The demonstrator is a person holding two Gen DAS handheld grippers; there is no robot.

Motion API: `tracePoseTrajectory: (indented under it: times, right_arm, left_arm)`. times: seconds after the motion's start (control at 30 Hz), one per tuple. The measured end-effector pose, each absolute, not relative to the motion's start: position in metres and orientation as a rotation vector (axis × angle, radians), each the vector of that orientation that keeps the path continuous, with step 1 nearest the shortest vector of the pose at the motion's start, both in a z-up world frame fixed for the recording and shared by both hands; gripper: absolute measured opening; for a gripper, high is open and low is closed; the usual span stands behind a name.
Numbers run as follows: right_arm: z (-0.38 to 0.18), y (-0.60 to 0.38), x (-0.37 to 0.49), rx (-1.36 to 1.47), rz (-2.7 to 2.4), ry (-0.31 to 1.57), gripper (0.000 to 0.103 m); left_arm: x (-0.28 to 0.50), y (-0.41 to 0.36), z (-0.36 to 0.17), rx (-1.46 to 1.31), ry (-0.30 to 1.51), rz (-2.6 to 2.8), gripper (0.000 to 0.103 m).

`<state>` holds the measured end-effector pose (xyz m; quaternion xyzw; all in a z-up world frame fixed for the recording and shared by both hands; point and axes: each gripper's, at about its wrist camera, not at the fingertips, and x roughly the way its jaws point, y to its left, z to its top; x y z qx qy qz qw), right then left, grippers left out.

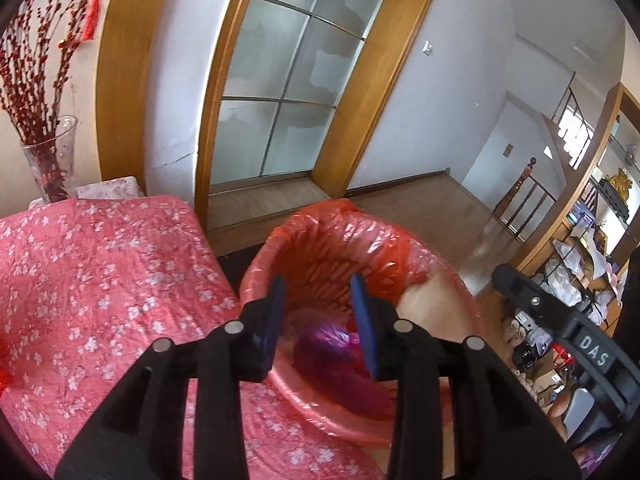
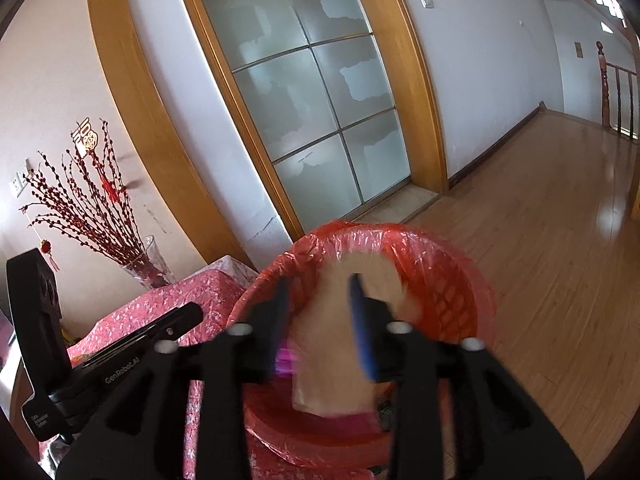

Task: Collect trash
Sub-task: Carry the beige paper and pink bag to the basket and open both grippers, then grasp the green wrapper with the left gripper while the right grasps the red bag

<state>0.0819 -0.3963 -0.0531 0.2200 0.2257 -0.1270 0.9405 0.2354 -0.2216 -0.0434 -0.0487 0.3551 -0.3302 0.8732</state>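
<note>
A round basket lined with a red plastic bag (image 1: 308,220) (image 2: 404,236) stands on the floor beside a table. My left gripper (image 1: 320,300) hangs over its mouth with blue pads apart and nothing between them. Below it a purple wrapper (image 1: 324,344) lies inside the basket. My right gripper (image 2: 318,292) is also over the basket, its fingers apart. A blurred beige piece of paper (image 2: 332,352) sits between and below those fingers, and no pad presses on it. An edge of that paper (image 1: 424,296) shows in the left wrist view. A magenta scrap (image 2: 286,360) shows beside it.
The table with a pink floral cloth (image 1: 100,280) (image 2: 180,296) adjoins the basket on the left. A glass vase of red branches (image 1: 48,160) (image 2: 148,264) stands at its back. Behind are a frosted glass door (image 1: 288,80) and wooden floor (image 2: 540,240). A cluttered shelf (image 1: 592,240) stands at the right.
</note>
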Motion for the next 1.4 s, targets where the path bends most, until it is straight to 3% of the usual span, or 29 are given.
tracePoseTrajectory:
  times: [0.13,0.5,1.27,1.4]
  right_arm:
    - [-0.052,-0.393,0.083,0.453,-0.264,0.46,0.046]
    - [-0.053,-0.347,0.092,0.392,-0.178,0.492,0.048]
    - [-0.08,-0.077,0.185,0.156,0.352,0.704,0.052]
    - [-0.084,-0.041,0.198,0.114,0.383,0.715,0.063]
  left_arm:
    - [0.232,-0.204,-0.041,-0.1,0.718,-0.655,0.044]
    - [0.2,-0.113,-0.029,-0.077,0.617,-0.51,0.051]
    - [0.136,0.153,-0.043,-0.193,0.592,0.033,0.056]
    - [0.132,0.176,-0.045,-0.221,0.593,0.079,0.056]
